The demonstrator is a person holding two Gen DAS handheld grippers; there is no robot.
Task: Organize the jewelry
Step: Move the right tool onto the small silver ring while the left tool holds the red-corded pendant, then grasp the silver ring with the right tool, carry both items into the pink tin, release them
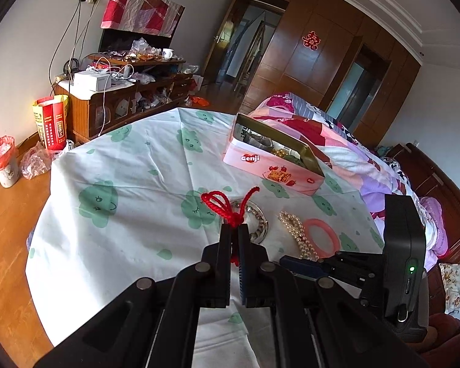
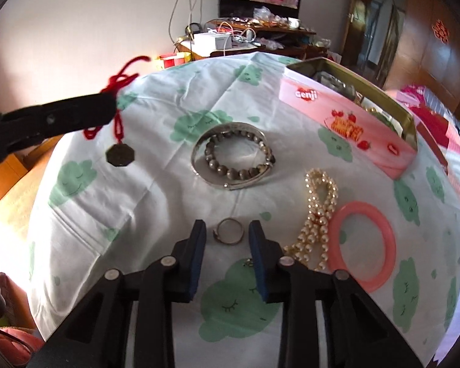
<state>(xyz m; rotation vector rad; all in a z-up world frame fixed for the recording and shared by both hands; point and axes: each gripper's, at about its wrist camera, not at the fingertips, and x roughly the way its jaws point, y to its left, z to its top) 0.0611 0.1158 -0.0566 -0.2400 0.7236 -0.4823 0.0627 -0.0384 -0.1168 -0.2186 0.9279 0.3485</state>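
**Ring framed between your right fingers, pendant cord pinched in the left**

Nearest your right camera, the right hand-held gripper [image 2: 227, 234] stands with its jaws partly spread and the small silver ring [image 2: 229, 230] lying between the blue pads; neither pad appears to touch it yet, so it looks lined up for a pinch rather than held. It sits at the near middle of the sheet-covered worktop [image 2: 144, 184].

Your left hand-held gripper [image 1: 235, 230] is pressed together on the red cord [image 1: 227, 204], and from the right view the dark octagonal pendant [image 2: 119, 155] dangles below it, clear of the sheet over the left side. Held up like that, the cord stays untangled from the pieces below.

Past the ring lies a silver bangle [image 2: 199, 144] with a bead bracelet [image 2: 239, 171] inside it. To the right, the pearl necklace [image 2: 317, 214] touches the pink bangle [image 2: 363, 245] near the right edge.

The open pink tin [image 2: 346, 116] sits at the far right corner and already holds some items, so it is likely where everything goes. Watch the ring: thin and flat, it may slide away as the pads close.
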